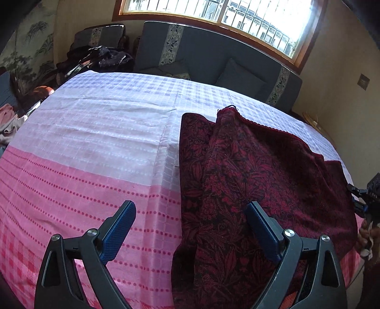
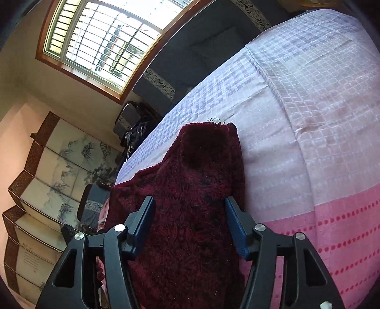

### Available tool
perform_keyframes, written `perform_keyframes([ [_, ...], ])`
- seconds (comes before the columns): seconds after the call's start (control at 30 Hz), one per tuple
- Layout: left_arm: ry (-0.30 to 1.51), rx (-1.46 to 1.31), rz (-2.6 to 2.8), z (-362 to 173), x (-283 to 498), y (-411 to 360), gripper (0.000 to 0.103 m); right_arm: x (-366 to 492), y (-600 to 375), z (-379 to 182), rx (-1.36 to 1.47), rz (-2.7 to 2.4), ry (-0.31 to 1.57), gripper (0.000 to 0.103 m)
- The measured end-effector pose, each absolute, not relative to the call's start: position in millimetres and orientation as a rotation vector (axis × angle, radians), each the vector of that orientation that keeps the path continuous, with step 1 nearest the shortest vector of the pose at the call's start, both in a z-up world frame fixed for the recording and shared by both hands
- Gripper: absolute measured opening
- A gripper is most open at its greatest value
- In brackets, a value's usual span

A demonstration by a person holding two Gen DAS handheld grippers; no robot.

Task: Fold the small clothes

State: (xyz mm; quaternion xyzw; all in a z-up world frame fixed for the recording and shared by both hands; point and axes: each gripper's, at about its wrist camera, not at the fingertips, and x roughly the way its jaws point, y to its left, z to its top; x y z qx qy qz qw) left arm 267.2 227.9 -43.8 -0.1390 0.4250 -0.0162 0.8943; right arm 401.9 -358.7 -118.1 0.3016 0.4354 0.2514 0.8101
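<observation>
1 dark red leaf-patterned garment point(image 1: 249, 166), partly folded, rumpled on checked cloth point(image 1: 106, 123)

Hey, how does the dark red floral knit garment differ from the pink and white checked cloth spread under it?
The dark red floral knit garment is deep maroon with black leaf patterning; the pink and white checked cloth is pale, with woven squares and rows of red dots. The garment is rumpled, one layer folded over another; the cloth lies nearly flat, with only faint creases. The garment covers just one part of the far larger cloth. Both are soft fabric.

left wrist: close, angled down — right wrist: close, rolled | shared: garment point(image 1: 249, 166), bedspread point(image 1: 95, 133), window point(image 1: 213, 14)
</observation>
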Motion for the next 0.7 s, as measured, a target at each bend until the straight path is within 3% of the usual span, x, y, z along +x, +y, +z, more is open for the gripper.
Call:
perform_keyframes([
  [0.03, 0.891, -0.289, -0.041, -46, 268, 227, 0.061, 407, -356, -121, 0.639, 0.517, 0.951, 0.014],
  [0.07, 0.908, -0.290, -0.055, -48, 269, 225, 0.049, 410, -355, -124, 0.652, 0.516, 0.960, 0.014],
  [0.1, 0.926, -0.300, -0.071, -51, 270, 224, 0.028, 412, -354, -125, 0.660, 0.522, 0.958, 0.013],
  [0.13, 0.934, -0.316, -0.085, -52, 269, 223, 0.018, 412, -353, -124, 0.651, 0.520, 0.955, 0.013],
  [0.23, 0.903, -0.311, -0.062, -47, 258, 219, 0.010, 408, -346, -116, 0.627, 0.531, 0.936, 0.013],
  [0.47, 0.871, -0.497, -0.032, -36, 203, 236, 0.009, 386, -342, -103, 0.631, 0.590, 0.892, 0.013],
  [0.7, 0.898, -0.373, -0.021, -49, 215, 231, 0.010, 383, -352, -133, 0.675, 0.530, 0.942, 0.012],
])
